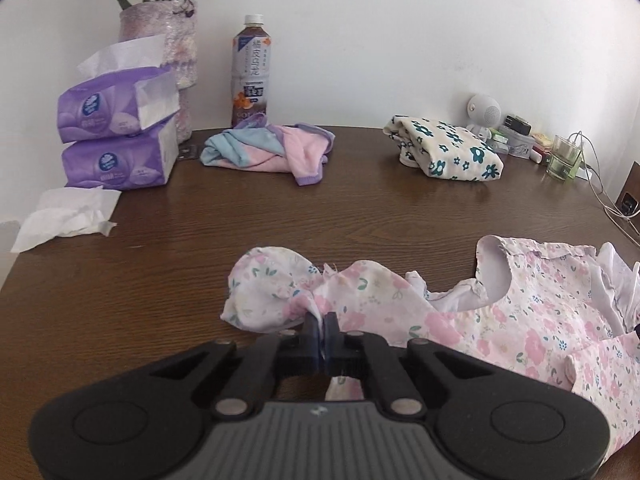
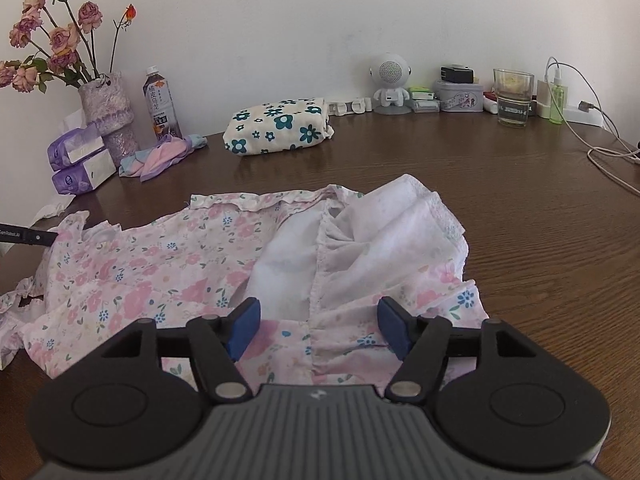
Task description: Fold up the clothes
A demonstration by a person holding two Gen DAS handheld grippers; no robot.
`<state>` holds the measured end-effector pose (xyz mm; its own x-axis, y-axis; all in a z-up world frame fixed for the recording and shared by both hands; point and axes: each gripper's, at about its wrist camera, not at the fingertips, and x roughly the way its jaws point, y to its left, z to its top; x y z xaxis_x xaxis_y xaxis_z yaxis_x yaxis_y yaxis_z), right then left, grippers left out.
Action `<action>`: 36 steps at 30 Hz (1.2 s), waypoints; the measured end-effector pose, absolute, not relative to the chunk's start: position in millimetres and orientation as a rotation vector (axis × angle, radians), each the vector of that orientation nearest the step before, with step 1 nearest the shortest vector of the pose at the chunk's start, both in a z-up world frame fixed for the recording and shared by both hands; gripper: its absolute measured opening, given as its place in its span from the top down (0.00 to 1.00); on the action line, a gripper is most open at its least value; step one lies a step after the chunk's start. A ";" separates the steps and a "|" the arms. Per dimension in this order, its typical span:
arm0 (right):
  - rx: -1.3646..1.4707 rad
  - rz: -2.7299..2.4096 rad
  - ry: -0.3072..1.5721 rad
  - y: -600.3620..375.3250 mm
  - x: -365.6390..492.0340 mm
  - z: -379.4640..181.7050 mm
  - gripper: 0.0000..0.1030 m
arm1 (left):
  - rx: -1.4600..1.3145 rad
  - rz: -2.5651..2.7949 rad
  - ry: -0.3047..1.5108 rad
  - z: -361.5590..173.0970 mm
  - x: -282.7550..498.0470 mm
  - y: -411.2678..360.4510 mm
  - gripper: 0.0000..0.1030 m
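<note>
A pink floral dress [image 2: 160,272] with a white lining lies crumpled on the brown table [image 2: 540,240]. It also shows in the left wrist view [image 1: 520,320]. My left gripper [image 1: 323,326] is shut on a bunched edge of the dress near its left end. My right gripper [image 2: 320,326] is open, its blue pads [image 2: 244,328] spread above the dress's gathered waist, holding nothing. A folded cream cloth with teal flowers [image 2: 276,126] and a crumpled pink, blue and purple garment [image 2: 164,158] lie at the back.
Two purple tissue packs [image 1: 116,136], loose tissues [image 1: 68,216], a flower vase [image 2: 108,112] and a tea bottle [image 1: 251,72] stand at the back left. A small robot speaker [image 2: 390,80], a tin, a glass [image 2: 513,96] and cables [image 2: 608,152] line the back right.
</note>
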<state>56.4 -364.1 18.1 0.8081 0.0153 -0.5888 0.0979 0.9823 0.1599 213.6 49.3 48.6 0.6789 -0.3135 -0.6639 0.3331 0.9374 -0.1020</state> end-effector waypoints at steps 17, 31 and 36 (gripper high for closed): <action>0.148 -0.050 0.637 -358.6 57.7 11.7 0.28 | -0.106 -0.367 0.725 60.3 208.3 67.0 0.74; 0.138 -0.054 0.641 -355.4 58.1 11.8 0.26 | -0.011 -0.345 0.741 56.3 209.8 58.3 1.00; 0.133 -0.058 0.643 -354.0 58.5 11.7 0.26 | -0.056 -0.365 0.693 73.3 189.0 80.5 1.00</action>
<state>58.5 -354.0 11.7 0.7992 -0.0129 -0.6009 0.0955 0.9898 0.1058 189.0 80.5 73.3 0.7090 -0.3467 -0.6141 0.3102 0.9353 -0.1700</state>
